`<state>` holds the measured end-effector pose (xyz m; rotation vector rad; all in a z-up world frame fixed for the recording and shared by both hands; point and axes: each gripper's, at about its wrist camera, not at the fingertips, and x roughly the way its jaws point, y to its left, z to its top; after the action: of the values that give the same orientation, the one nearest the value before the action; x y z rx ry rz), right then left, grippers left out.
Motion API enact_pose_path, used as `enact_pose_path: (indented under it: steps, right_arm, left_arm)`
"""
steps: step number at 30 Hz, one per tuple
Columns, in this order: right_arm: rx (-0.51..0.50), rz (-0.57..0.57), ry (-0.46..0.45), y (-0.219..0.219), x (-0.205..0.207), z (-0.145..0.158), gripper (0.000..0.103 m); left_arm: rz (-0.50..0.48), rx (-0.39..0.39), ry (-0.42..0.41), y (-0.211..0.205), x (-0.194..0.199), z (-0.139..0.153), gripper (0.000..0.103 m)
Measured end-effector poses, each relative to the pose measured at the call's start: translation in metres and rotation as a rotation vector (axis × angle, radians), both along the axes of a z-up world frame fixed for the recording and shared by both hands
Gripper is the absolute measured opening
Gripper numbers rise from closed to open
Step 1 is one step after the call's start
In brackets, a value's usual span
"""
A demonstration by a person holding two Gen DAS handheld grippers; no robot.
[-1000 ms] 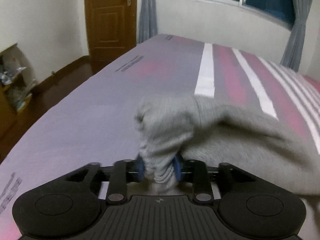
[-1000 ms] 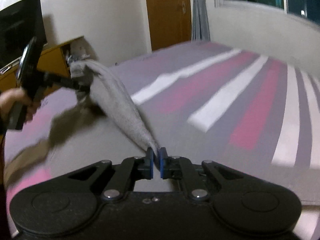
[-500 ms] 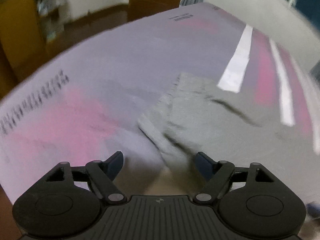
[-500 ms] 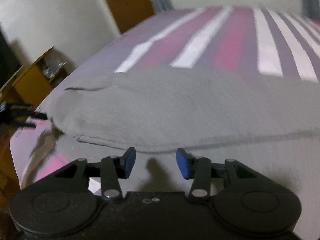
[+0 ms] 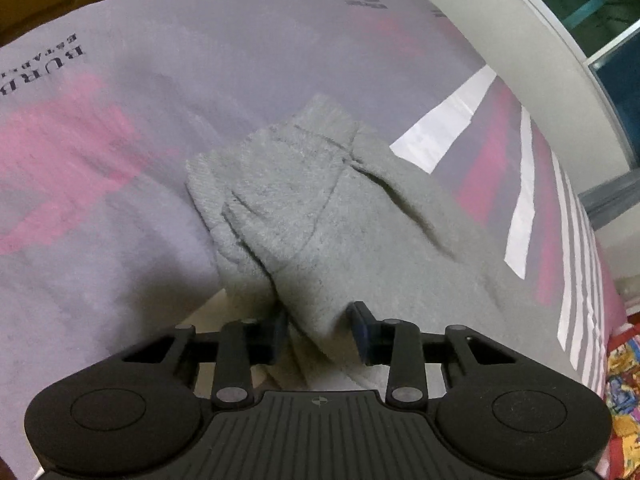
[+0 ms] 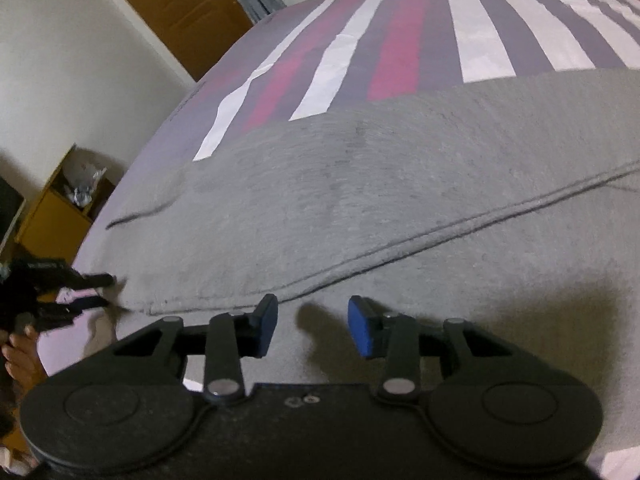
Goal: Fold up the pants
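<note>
Grey fleece pants (image 5: 320, 208) lie folded over on the striped bed cover (image 5: 200, 60). A bunched fold at their near end, by the ribbed cuff, fills the gap of my left gripper (image 5: 320, 332), whose jaws are closing and whose blue pads press it from both sides. In the right wrist view the pants (image 6: 360, 200) spread wide and flat, a seam running across them. My right gripper (image 6: 312, 326) hovers just over the lower layer, its jaws closing with nothing between the pads. The left gripper (image 6: 100, 292) shows there at the pants' left edge, held by a hand (image 6: 20, 356).
The bed cover (image 6: 400, 40) has white, pink and purple stripes. A brown door (image 6: 180, 8) and a yellow open cabinet (image 6: 56, 216) stand past the bed's left edge. A window (image 5: 600, 20) runs along the far wall. A colourful cloth (image 5: 624, 380) lies beside the bed.
The raised pant leg was laid down on the bed and both grippers let go. The left gripper has since closed on a bunched fold. Both grippers rolled and sank lower.
</note>
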<state>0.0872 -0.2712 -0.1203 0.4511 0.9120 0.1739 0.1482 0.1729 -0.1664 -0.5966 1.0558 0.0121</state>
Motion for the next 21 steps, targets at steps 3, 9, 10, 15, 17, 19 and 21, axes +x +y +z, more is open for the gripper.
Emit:
enact_pose_path:
  steps: [3,9,10,15,17,19,21]
  right_arm:
    - [0.017,-0.010,0.005,0.001,0.002,-0.001,0.040]
    - [0.179,-0.136,0.025,-0.016,0.006,-0.012,0.040]
    - [0.224,-0.181,0.029,-0.022,0.007,-0.018,0.039]
    - [0.237,-0.263,0.024,-0.026,0.012,-0.027,0.008]
    - [0.170,-0.203,-0.042,-0.013,0.000,-0.010,0.008]
    - [0.116,-0.134,-0.104,0.000,-0.014,0.011,0.008]
    - [0.118,-0.080,-0.137,0.011,-0.031,0.024,0.008]
  left_arm:
    - [0.012,-0.012,-0.015,-0.002,0.004,-0.004,0.036]
    - [0.012,0.016,-0.096,-0.005,0.003,0.010,0.018]
    - [-0.004,0.024,-0.104,-0.007,0.005,0.014,0.017]
    - [-0.021,0.044,-0.134,-0.002,0.016,0.030,0.015]
    - [-0.029,0.055,-0.155,0.003,0.021,0.039,0.014]
    - [-0.028,0.068,-0.176,0.013,0.023,0.049,0.014]
    - [-0.024,0.081,-0.188,0.024,0.023,0.055,0.014]
